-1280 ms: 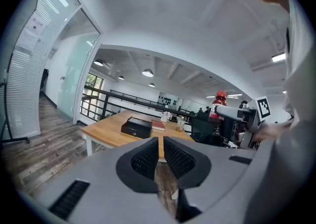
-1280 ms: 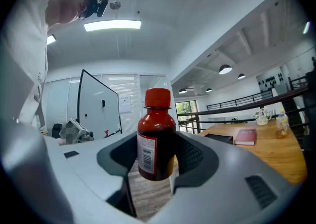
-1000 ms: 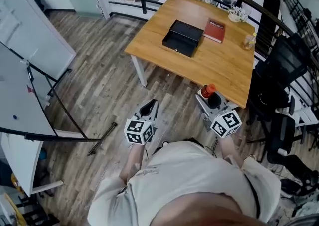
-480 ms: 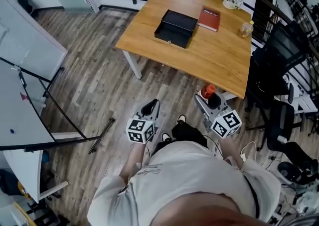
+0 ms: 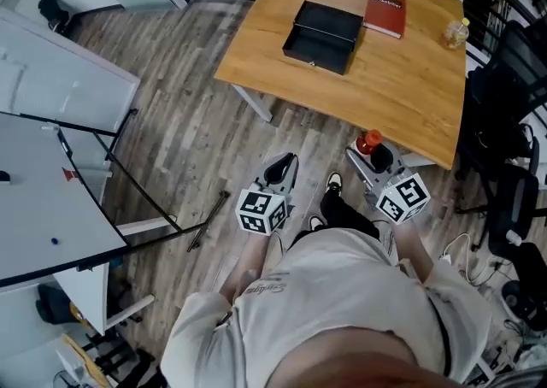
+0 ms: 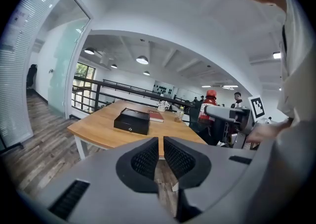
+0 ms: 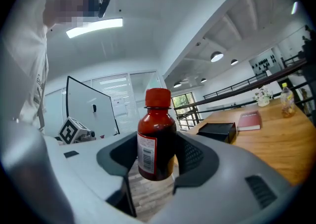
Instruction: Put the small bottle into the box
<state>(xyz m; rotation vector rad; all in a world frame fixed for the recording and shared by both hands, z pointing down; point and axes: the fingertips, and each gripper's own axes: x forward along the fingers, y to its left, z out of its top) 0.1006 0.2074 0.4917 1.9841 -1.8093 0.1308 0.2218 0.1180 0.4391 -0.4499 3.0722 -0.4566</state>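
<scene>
A small dark-red bottle [image 7: 156,139] with a red cap stands upright between the jaws of my right gripper [image 7: 157,155], which is shut on it. From the head camera the bottle [image 5: 370,142] shows at the gripper's tip [image 5: 376,155], just off the near edge of the wooden table [image 5: 402,96]. An open black box [image 5: 326,37] sits on that table, far from both grippers; it also appears as the box [image 6: 132,120] and the box [image 7: 217,131]. My left gripper [image 5: 279,174] is shut and empty, its pads [image 6: 148,158] nearly touching, held above the floor.
A red book [image 5: 385,12] lies beside the box, and a small yellow bottle [image 5: 455,32] stands near the table's far right corner. Black office chairs [image 5: 504,130] crowd the right side. A whiteboard on a stand [image 5: 51,198] is at the left, over wood flooring.
The head view has shifted, so the table and box now lie further right and nearer. Both grippers keep their hold and pose in front of the person's body.
</scene>
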